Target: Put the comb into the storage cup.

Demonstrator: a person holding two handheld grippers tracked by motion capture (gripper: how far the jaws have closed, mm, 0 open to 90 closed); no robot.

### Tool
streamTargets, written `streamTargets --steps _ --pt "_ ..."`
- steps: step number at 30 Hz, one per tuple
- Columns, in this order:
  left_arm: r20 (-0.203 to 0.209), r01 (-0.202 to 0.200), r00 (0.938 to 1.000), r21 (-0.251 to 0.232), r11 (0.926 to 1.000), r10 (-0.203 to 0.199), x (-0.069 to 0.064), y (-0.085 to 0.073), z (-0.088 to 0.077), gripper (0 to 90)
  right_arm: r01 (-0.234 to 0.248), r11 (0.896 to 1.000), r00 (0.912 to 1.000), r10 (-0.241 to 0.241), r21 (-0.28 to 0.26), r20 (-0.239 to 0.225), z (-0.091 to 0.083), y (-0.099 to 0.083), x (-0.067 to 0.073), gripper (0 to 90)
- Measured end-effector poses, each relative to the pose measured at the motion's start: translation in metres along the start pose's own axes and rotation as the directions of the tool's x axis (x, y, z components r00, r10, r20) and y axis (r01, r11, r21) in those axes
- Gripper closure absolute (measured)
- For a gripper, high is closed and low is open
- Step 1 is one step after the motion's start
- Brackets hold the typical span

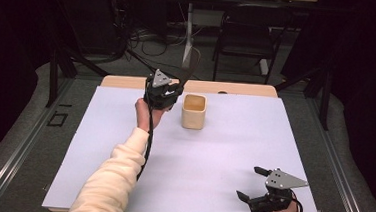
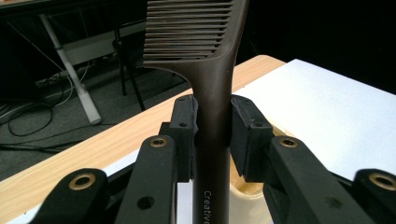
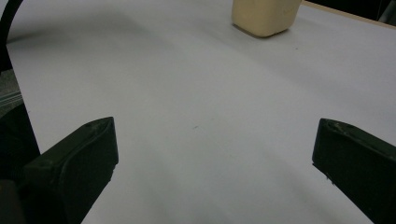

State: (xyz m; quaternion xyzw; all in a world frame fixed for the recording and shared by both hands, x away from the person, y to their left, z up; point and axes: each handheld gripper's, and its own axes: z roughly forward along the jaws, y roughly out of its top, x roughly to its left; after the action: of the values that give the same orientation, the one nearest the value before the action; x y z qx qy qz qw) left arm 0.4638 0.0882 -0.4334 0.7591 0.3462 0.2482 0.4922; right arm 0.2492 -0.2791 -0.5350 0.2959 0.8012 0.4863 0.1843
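A dark brown comb (image 2: 205,70) stands upright with its handle clamped between the pads of my left gripper (image 2: 212,128), teeth end up. From above, that gripper (image 1: 169,92) is raised at the far left of the white sheet, just left of a cream square cup (image 1: 194,111), and the comb (image 1: 189,68) sticks up and tilts toward the cup. The cup's rim (image 2: 247,191) lies just below the jaws. My right gripper (image 1: 252,183) rests near the front right corner, jaws wide apart with nothing between them; the cup (image 3: 265,16) stands far ahead of it.
A white sheet (image 1: 212,158) covers most of the wooden table (image 1: 127,81). Beyond the far edge are a dark folding chair (image 1: 249,32), a white stand leg (image 1: 188,33) and loose cables on the floor. Metal rails run along both table sides.
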Motion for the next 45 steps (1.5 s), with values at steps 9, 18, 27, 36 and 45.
streamTargets --steps 9,18,27,36,45 --pt "-0.001 -0.002 1.0 -0.022 0.9998 0.002 -0.003 0.003 0.004 72.1 -0.001 1.0 1.0 0.001 0.001 0.0 0.0 0.0 0.0 0.0" --pt "-0.002 0.009 1.0 -0.044 0.999 -0.009 -0.005 0.005 0.01 72.1 -0.002 1.0 1.0 0.002 0.001 -0.003 0.0 0.0 0.0 0.0" --pt "0.001 0.011 0.9999 -0.073 0.9973 -0.011 -0.012 0.009 0.015 72.1 -0.002 1.0 1.0 0.002 -0.001 -0.004 -0.001 0.0 0.0 0.0" --pt "0.012 0.025 0.9996 -0.116 0.9929 -0.024 -0.018 0.011 0.02 72.1 -0.006 1.0 1.0 0.006 -0.002 -0.004 -0.001 0.0 0.0 0.0" --pt "0.024 0.018 0.9996 -0.137 0.9904 -0.015 -0.025 0.013 0.025 72.1 -0.006 1.0 1.0 0.006 -0.002 -0.005 -0.001 -0.001 0.0 0.0"
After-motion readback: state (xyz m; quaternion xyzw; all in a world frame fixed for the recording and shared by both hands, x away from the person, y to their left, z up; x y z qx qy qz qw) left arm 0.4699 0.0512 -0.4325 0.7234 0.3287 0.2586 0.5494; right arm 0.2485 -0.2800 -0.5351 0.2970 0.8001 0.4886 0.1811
